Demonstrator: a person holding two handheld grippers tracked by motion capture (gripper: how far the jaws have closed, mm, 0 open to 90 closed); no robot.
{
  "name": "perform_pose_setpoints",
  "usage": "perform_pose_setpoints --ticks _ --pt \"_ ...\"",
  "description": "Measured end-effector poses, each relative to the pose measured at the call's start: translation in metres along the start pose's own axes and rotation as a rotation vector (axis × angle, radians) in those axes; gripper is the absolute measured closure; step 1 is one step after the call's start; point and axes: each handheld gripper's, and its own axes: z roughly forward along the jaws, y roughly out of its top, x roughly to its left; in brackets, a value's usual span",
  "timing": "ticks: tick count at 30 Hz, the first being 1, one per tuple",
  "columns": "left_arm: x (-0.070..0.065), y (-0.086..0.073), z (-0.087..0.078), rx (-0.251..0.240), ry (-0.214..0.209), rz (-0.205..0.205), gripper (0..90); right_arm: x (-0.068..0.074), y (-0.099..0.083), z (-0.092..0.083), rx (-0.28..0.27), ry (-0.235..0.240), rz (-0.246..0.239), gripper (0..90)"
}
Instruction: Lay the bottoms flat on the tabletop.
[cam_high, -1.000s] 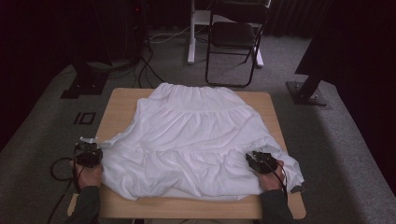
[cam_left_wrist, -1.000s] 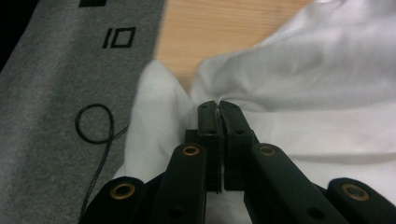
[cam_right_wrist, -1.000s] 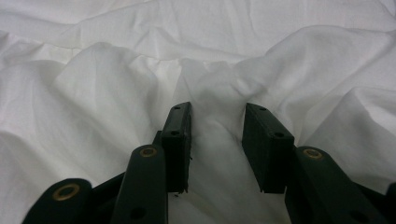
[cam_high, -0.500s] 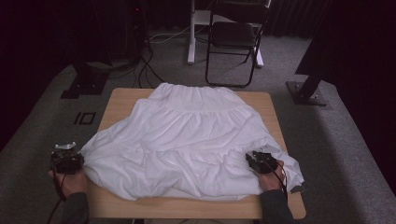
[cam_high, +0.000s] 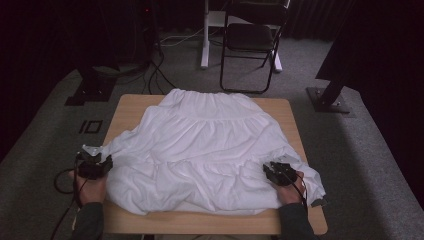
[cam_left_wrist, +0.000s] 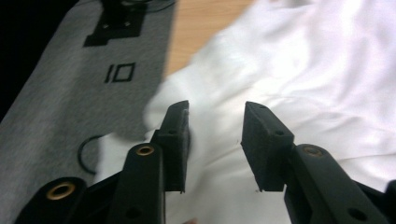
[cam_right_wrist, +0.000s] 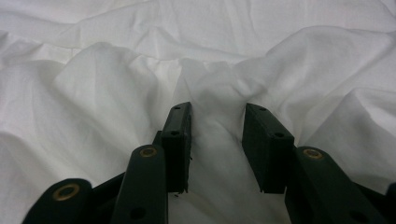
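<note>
The white skirt (cam_high: 205, 155) lies spread over most of the counter (cam_high: 131, 107), waistband toward the far edge and hem toward the person; it serves as the landmark here.

At the skirt's left hem corner, which hangs just past the counter's left edge, sits the left gripper (cam_high: 93, 165). Its jaws have just been opening. In the left gripper view they stand about half apart, with the cloth of that corner (cam_left_wrist: 215, 140) lying under and between them but not pinched; the pads are not pressing on it. The corner looks released after being drawn outward.

Farther right, at the skirt's right hem, the right gripper (cam_high: 278, 172) rests on the fabric. In the right gripper view its jaws are also about half apart, and a raised fold of white cloth (cam_right_wrist: 215, 116) runs between the pads. Whether the pads truly press on that fold I cannot tell.

Beyond the skirt's waistband a black folding chair (cam_high: 250, 40) stands on the grey floor (cam_high: 60, 130).

The step in hand seems to be flattening the skirt before a fold. The next move probably calls for the left gripper to take a fresh hold along the left hem or side. The right corner should stay steady so the cloth does not bunch.
</note>
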Motion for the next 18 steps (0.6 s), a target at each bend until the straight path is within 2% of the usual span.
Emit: perform_pose_setpoints --ticks 3,5,8,12,14,16,18 --pt "-0.015 0.004 0.000 -0.013 -0.034 0.037 59.4 0.000 0.004 -0.001 0.029 -0.004 -0.026 62.0" --pt "-0.024 0.006 -0.001 -0.018 -0.060 0.065 58.1 0.002 0.007 -0.004 0.045 -0.036 -0.062 63.7" --pt "-0.033 0.006 0.000 -0.005 -0.086 0.099 56.2 -0.005 0.011 -0.018 -0.005 -0.058 -0.040 64.5" --pt "-0.036 -0.003 0.005 0.023 -0.101 0.108 54.9 -0.027 0.015 -0.042 -0.049 -0.122 0.007 65.2" --pt "-0.033 -0.009 0.008 0.041 -0.099 0.097 54.4 -0.039 0.013 -0.049 -0.042 -0.148 0.023 65.2" --pt "-0.030 -0.014 0.010 0.051 -0.096 0.083 53.8 -0.045 0.011 -0.051 -0.036 -0.157 0.030 65.2" --pt "-0.026 -0.018 0.012 0.059 -0.092 0.071 52.5 -0.056 0.003 -0.051 -0.006 -0.178 0.043 61.2"
